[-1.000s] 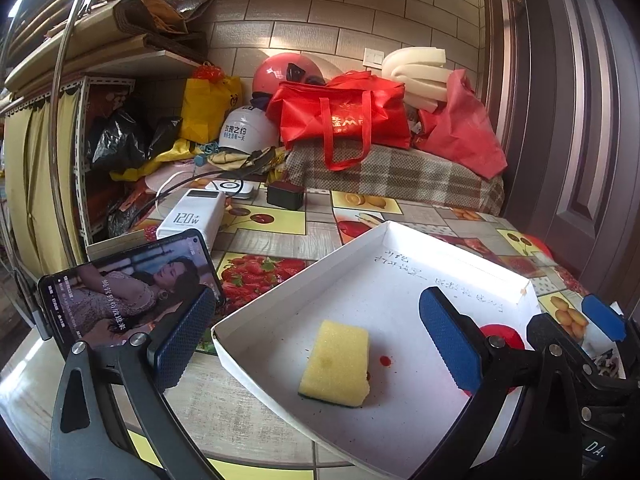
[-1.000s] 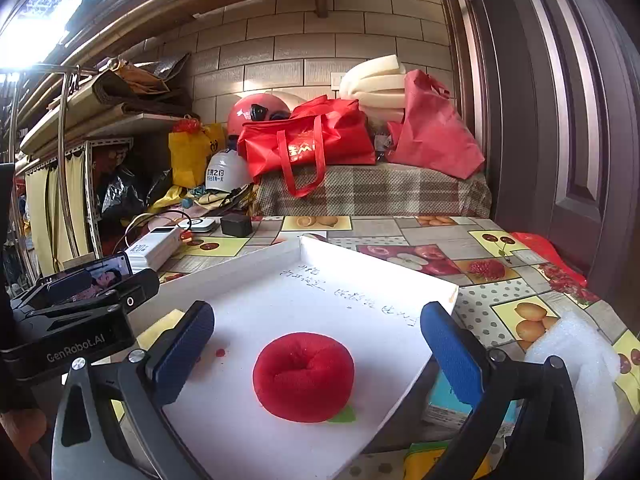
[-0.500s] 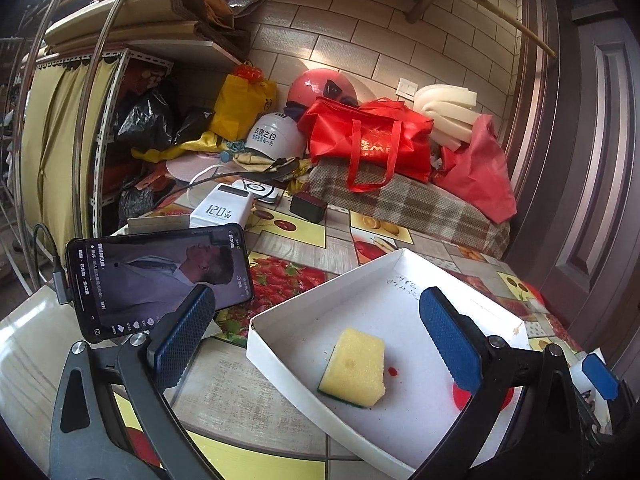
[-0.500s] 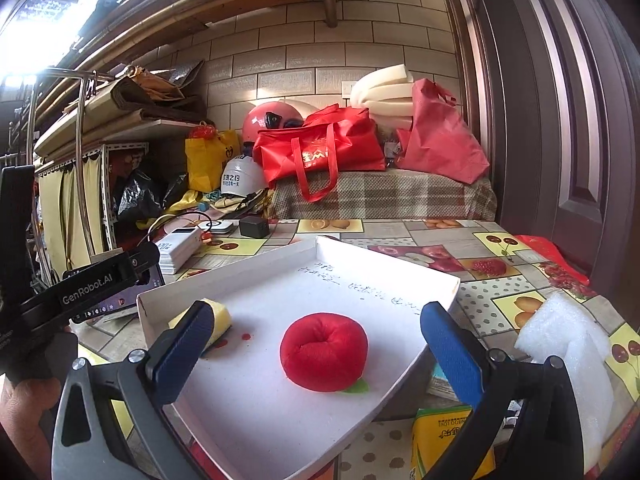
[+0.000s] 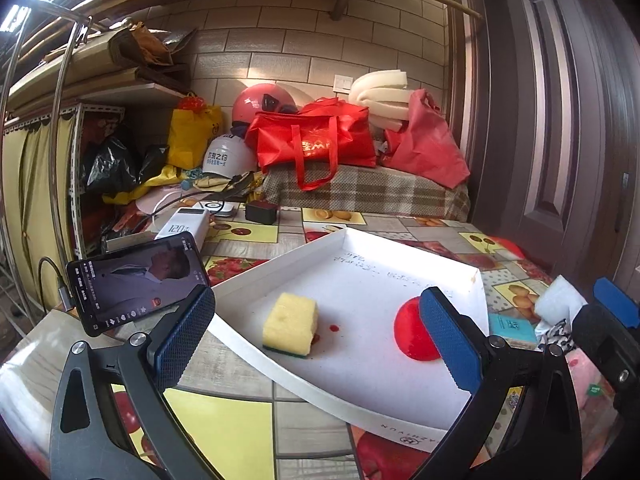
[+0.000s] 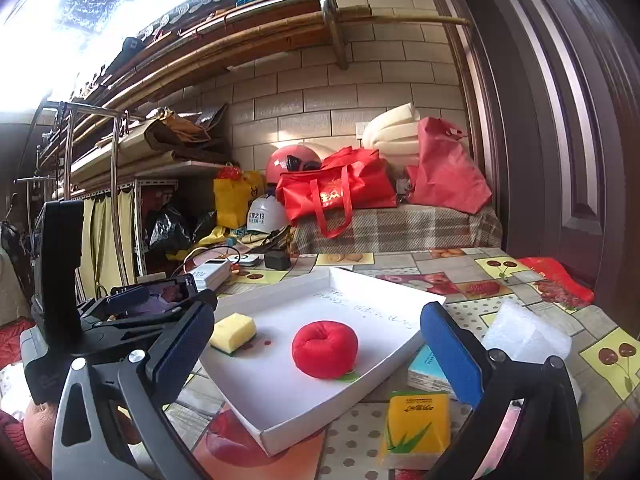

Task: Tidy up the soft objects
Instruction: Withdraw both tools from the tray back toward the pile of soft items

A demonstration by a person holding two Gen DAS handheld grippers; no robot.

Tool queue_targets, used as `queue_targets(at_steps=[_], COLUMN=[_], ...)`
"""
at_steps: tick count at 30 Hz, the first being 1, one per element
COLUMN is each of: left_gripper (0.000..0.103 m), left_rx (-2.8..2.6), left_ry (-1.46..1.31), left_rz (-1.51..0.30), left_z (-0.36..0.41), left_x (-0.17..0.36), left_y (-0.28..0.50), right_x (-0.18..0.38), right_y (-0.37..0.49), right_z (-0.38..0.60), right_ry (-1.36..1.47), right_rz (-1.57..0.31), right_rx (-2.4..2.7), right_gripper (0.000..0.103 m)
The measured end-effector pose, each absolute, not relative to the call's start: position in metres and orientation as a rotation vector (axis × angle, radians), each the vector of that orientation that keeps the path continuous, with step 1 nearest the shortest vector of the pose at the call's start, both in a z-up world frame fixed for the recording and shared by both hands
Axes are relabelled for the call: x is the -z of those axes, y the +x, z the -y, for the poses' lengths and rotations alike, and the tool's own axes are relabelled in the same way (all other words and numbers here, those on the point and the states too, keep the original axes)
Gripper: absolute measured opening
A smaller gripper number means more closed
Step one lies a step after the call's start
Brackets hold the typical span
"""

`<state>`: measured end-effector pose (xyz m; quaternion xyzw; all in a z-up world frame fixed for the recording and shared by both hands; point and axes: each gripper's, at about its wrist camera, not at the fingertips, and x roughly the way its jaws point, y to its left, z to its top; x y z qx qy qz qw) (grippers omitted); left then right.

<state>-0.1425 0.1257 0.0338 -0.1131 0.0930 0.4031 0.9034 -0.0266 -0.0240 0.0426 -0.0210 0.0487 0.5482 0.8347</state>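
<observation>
Soft objects are seen inside a shallow white tray (image 6: 288, 420) that lies on the fruit-patterned worktop (image 6: 472, 264). A yellow sponge (image 5: 290, 324) with a green underside lies flat on the left part of the tray floor, and a red plush ball (image 6: 325, 349) sits to its right, well apart from it. A small red spot is seen on the tray floor just beside the sponge. Faint handwriting is visible near the tray's far wall.

The left gripper (image 5: 318, 340) is held above the near edge of the tray with its blue-padded fingers (image 5: 182, 338) spread wide; nothing is held between them. The sponge is framed between the pads, and the red ball is partly hidden behind the right pad. The right gripper (image 6: 320, 352) is likewise spread wide and empty, with the red ball seen between its pads but not touched.

Outside the tray, on its right, a yellow tissue pack (image 6: 418, 424), a light-blue pack (image 6: 426, 368) and a piece of white foam wrap (image 6: 524, 336) lie on the worktop. On the left, a phone (image 5: 136, 284) with a lit screen is propped up, and a white power bank (image 5: 184, 226) lies behind it. A red bag (image 5: 316, 144) is seen on a checked cloth at the back.
</observation>
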Motion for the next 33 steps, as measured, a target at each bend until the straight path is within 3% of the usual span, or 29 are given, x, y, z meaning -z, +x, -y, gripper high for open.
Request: queue_targets(at_steps=[11,33], left_gripper=[0.103,0.103], left_rx=[-0.763,-0.714], left_ry=[-0.237,-0.171], left_rz=[-0.179,-0.216], left_z=[-0.115,-0.101], left_x=[-0.036,-0.033], left_y=[-0.139,-0.129], right_x=[-0.046,-0.043], right_y=[-0.007,-0.006], right_z=[0.061,0.060], right_ry=[0.118,0.095], right_rz=[-0.082,-0.108], right_rx=[-1.056,-1.042], right_gripper=[0.103,0.103])
